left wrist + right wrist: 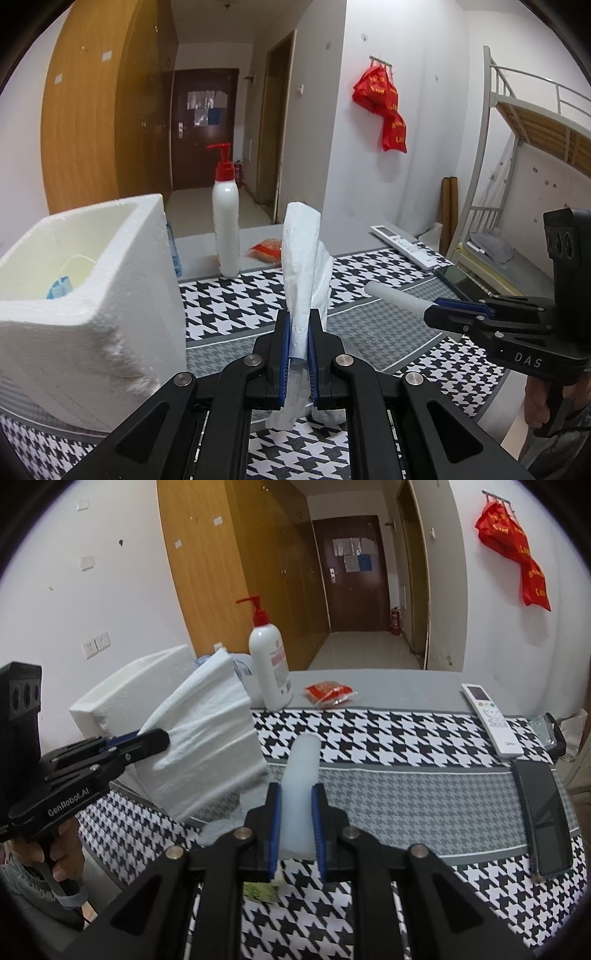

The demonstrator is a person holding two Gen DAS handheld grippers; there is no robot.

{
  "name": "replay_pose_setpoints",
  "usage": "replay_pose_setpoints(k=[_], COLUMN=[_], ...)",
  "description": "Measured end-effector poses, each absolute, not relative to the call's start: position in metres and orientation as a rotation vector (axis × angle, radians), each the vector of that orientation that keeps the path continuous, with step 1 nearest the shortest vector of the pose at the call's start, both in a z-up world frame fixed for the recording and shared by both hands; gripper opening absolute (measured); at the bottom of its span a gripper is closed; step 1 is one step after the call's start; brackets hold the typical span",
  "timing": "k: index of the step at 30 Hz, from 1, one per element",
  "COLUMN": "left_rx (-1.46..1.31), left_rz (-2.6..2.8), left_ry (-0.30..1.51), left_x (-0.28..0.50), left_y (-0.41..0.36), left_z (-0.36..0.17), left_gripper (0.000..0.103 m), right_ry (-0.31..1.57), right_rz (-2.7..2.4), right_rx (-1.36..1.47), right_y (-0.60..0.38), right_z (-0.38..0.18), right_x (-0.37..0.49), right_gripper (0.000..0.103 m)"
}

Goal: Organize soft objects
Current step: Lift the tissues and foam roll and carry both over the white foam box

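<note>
Left gripper [298,350]: was clamped shut on the folded white tissue stack [304,266], its blue pads pinching the lower edge so that the rest stood up above the jaws.
Tissue stack, place: it hung in the air over the houndstooth tabletop [369,269], just beside the white foam box [122,280].
Tissue stack, handling: it looked very light and limp, and one layer was flopping away from the rest. It would likely fan open or tear if pulled, so a pinch across all layers near the fold seemed the safest hold.
Right gripper [297,823]: was closed on a pale foam tube [301,794], the pads pressing its sides partway along, with the far end poking out past the jaws.
Foam tube, place: it was held clear of the tabletop, near the tissue stack but apart from it.
Foam tube, handling: it seemed light, spongy and somewhat springy. A squeeze would dent it rather than break it, and a grip near its middle should keep it from tipping.
Foam box: its top was open, and a blue face mask [59,288] already lay inside. I judged it the likely place for both soft things.
Bystanders: a pump bottle [269,664], a red packet [328,693], a remote [491,720] and a phone [546,819] lay on the tabletop, well apart from the work.
</note>
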State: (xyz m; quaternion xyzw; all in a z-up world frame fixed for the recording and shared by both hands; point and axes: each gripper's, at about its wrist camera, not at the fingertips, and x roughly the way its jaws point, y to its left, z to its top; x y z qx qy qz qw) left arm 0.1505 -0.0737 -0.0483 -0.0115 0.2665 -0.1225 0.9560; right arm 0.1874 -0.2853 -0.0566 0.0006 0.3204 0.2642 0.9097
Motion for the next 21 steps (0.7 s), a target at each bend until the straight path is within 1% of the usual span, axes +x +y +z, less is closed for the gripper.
replay_pose_setpoints(k=[21], left_rx=[-0.003], left_rz=[-0.195], left_ry=[0.489], left_x=[0.126], left_y=[-0.063], left_z=[-0.026], left_gripper=[0.009], right_ry=[0.563], right_rz=[0.556], right_rx=[-0.018], right_y=[-0.272], right_z=[-0.032], right_x=[0.159], right_gripper=[0.019])
